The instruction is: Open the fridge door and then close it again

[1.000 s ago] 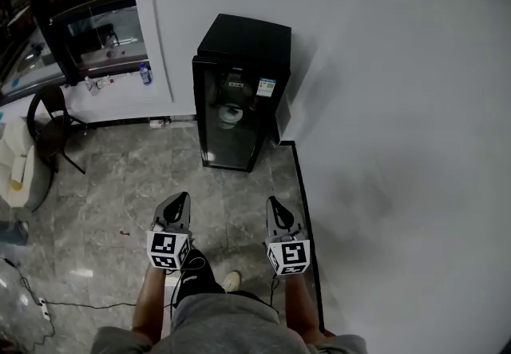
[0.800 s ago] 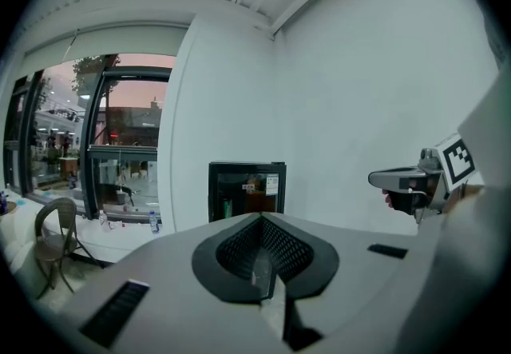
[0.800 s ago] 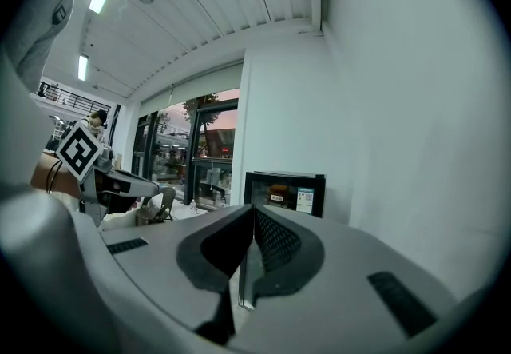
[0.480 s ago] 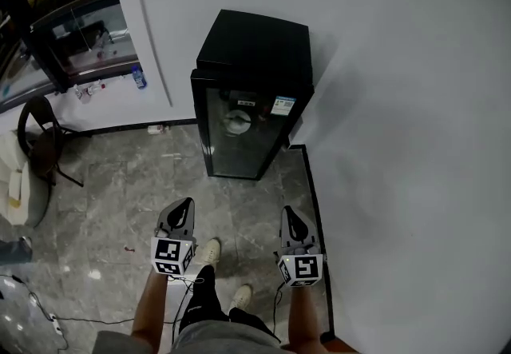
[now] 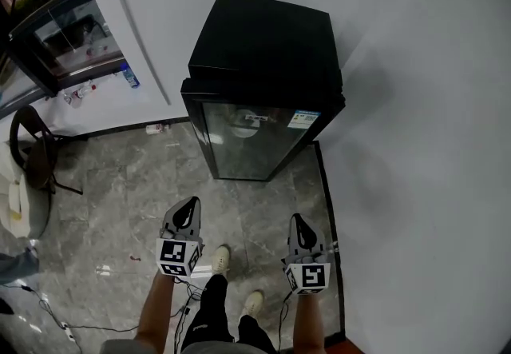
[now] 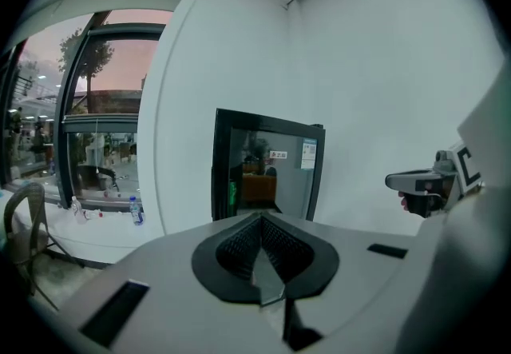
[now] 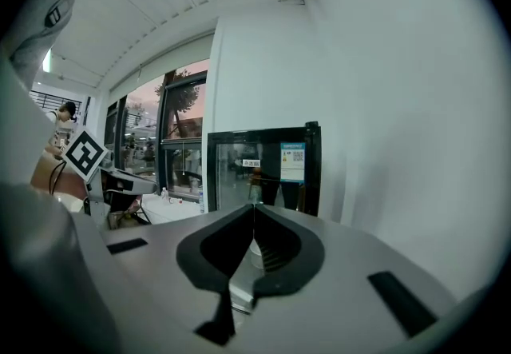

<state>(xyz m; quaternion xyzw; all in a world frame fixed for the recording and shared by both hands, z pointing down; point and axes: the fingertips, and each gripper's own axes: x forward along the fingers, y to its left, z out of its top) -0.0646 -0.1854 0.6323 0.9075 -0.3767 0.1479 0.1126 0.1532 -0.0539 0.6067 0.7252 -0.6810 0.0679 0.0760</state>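
A white wall [image 5: 423, 105] fills the right and top of the head view, with grey tiled floor [image 5: 120, 200] at lower left. The black fridge [image 5: 263, 49] stands upper centre against the wall, its glass door [image 5: 251, 145] closed. Below it, well apart from the door, the left gripper [image 5: 189, 207] and right gripper [image 5: 297, 221] point toward the fridge. Each has its jaws pressed together with nothing between them. A chair [image 5: 32, 145] sits at the left edge.

The person has walked closer to the fridge [image 5: 263, 97], carrying the left tool [image 5: 192, 204] and right tool [image 5: 298, 220] nearer it.
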